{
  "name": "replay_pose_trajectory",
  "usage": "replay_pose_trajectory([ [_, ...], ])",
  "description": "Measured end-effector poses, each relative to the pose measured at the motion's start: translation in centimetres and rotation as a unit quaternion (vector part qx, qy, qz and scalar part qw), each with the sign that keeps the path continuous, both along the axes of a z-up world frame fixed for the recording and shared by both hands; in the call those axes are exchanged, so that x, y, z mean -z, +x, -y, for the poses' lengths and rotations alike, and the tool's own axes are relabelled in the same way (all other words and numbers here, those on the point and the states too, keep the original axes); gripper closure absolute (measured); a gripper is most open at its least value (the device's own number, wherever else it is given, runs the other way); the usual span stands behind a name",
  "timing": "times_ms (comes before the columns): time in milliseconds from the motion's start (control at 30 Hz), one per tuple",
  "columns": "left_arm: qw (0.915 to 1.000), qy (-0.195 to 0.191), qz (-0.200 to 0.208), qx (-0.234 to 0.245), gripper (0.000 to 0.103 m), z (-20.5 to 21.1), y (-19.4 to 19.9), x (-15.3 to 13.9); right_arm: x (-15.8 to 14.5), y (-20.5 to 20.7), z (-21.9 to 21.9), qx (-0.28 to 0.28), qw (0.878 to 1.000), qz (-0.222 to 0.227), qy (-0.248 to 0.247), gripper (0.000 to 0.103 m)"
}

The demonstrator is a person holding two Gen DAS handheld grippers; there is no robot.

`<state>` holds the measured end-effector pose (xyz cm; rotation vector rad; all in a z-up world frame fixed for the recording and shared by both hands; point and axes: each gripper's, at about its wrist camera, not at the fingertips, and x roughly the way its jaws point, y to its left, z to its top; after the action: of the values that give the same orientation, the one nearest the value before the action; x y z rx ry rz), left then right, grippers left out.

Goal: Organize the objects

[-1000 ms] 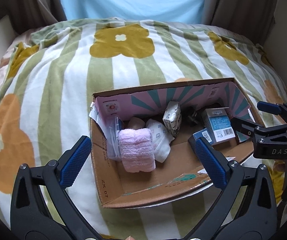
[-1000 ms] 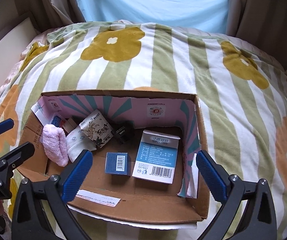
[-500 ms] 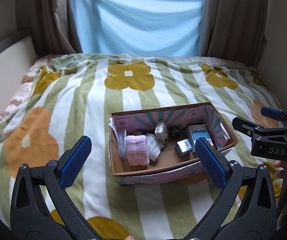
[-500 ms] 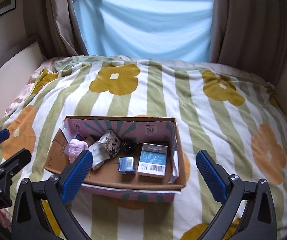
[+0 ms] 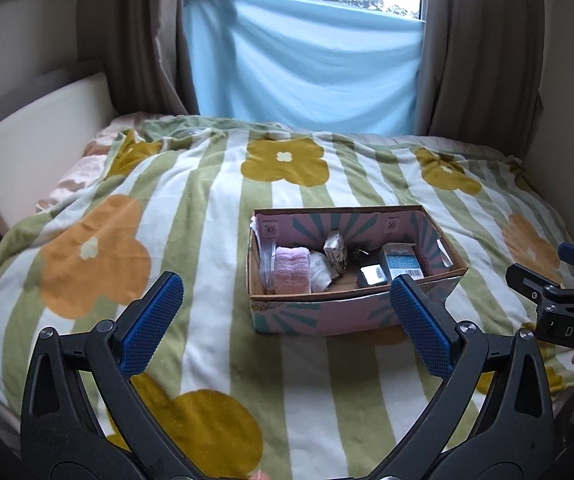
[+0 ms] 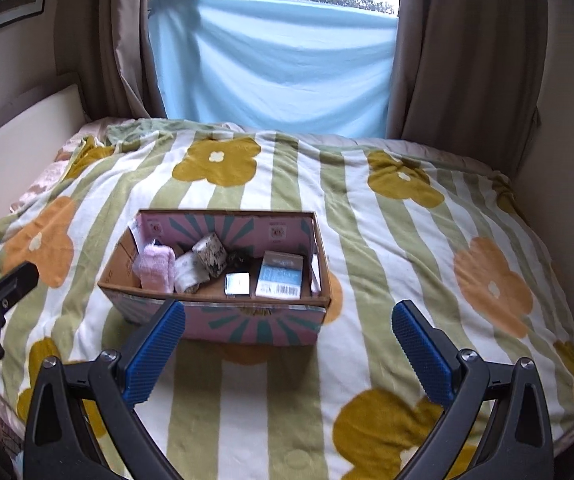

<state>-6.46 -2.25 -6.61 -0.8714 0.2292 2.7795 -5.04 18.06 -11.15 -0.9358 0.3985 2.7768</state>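
A cardboard box (image 5: 319, 316) (image 6: 247, 326) with a pink and teal lining rests on the bed. Inside lie a pink rolled towel (image 5: 291, 270) (image 6: 156, 266), a white folded cloth (image 5: 321, 276) (image 6: 189, 270), a small patterned pack (image 5: 335, 249) (image 6: 212, 252), a small dark blue box (image 5: 371, 275) (image 6: 237, 283) and a larger light blue box (image 5: 401, 260) (image 6: 281, 274). My left gripper (image 5: 287, 328) hangs open in front of the box, holding nothing. My right gripper (image 6: 289, 350) is open too, back from the box's near wall.
A striped blanket with yellow and orange flowers (image 5: 191, 216) (image 6: 407, 248) covers the bed. A cream headboard panel (image 5: 35, 140) stands at the left, brown curtains (image 6: 459, 60) and a light blue sheet (image 6: 271, 60) at the far side. The right gripper (image 5: 559, 304) shows at the left view's right edge.
Both grippers have pulled back and up from the box, which now looks much smaller and farther. The window and curtains have come into view. Both stay open.
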Motion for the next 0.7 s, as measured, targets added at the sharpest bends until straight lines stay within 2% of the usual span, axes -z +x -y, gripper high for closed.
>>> replay_pose_trajectory([
  [400, 0.9998, 0.019, 0.008, 0.005, 0.000, -0.41, 0.68, 0.76, -0.72, 0.96, 0.05, -0.002, 1.000, -0.022, -0.009, 0.001],
  [700, 0.9999, 0.009, 0.001, 0.004, 0.000, -0.74, 0.73, 0.63, -0.52, 0.91, -0.22, -0.002, 1.000, -0.024, -0.014, 0.001],
])
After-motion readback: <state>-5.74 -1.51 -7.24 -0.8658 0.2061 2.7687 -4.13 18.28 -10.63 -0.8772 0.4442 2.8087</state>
